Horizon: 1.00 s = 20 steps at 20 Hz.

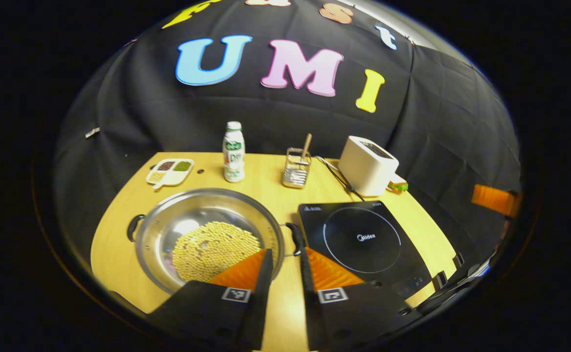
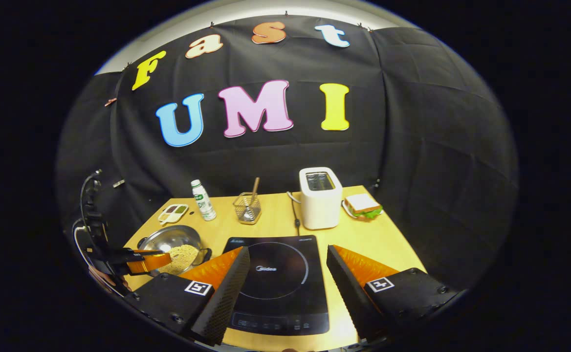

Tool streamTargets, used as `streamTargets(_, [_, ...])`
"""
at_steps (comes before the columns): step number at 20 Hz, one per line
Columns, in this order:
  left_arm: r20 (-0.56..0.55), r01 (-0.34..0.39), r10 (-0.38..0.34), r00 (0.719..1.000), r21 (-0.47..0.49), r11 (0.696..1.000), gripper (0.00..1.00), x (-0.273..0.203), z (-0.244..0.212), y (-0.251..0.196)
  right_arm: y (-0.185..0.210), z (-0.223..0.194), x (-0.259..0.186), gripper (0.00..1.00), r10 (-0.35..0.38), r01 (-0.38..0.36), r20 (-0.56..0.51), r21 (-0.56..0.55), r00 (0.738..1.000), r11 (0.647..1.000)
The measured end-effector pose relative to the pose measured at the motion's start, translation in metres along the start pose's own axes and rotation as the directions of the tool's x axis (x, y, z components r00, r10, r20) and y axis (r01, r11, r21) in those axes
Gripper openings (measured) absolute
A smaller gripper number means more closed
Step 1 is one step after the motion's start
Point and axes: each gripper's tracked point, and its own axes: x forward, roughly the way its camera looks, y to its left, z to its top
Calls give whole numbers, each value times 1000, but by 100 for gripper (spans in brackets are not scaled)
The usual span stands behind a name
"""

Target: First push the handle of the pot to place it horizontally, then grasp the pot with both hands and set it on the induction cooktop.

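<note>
1. Left gripper view: the pot (image 1: pixel 207 237) sat on the table (image 1: pixel 275 190), just left of the cooktop (image 1: pixel 363 239) and not on it, so the main move was not yet done.
2. Its two small side handles, one at the left rim (image 1: pixel 134 227) and one at the right rim (image 1: pixel 295 238), lay roughly level across the view. I judged the handle-straightening step to be finished or nearly so, though I could not be certain from this angle.
3. What was left, by my reckoning: grip the pot on both sides, lift it, and set it on the ring of the cooktop.
4. My left gripper (image 1: pixel 285 266) hovered low over the table with its fingers moderately apart. One finger lay over the near right part of the pot rim, the other just beside the right handle, towards the cooktop. I could not tell whether either finger touched the metal; it had nothing clamped.
5. Right gripper view: my right gripper (image 2: pixel 288 264) hung above the near edge of the cooktop (image 2: pixel 278 278) with its fingers spread wide and nothing between them, well apart from the pot (image 2: pixel 175 247).
6. In that same view the left gripper (image 2: pixel 143 261) showed near the pot's front rim, and a heap of yellow grains (image 2: pixel 183 256) lay in the pot's bottom.
7. The bottle (image 1: pixel 233 152), utensil basket (image 1: pixel 296 168) and toaster (image 1: pixel 367 165) stood towards the back of the table, clear of the path I expected the pot to take.
</note>
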Motion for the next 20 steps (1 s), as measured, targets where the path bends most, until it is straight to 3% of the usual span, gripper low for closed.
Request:
streamTargets(3, [97,-90,89,991,-1,996,98,-25,24,49,44,-11,20,99,77,-78,-63,-22,995,997])
streamTargets(7, [84,-150,153,985,-41,988,95,-43,23,105,108,-14,46,99,177,-181,-111,-23,978,983])
streamTargets(11, [77,-194,197,977,-46,980,95,-48,24,159,155,-28,78,99,232,-239,-165,-23,959,971])
streamTargets(14, [64,-221,222,973,-25,975,95,-42,23,199,178,-46,100,99,248,-247,-219,34,944,968])
streamTargets(20, [7,-197,198,980,-83,977,96,-12,3,239,196,-94,148,99,241,-211,-314,126,918,969])
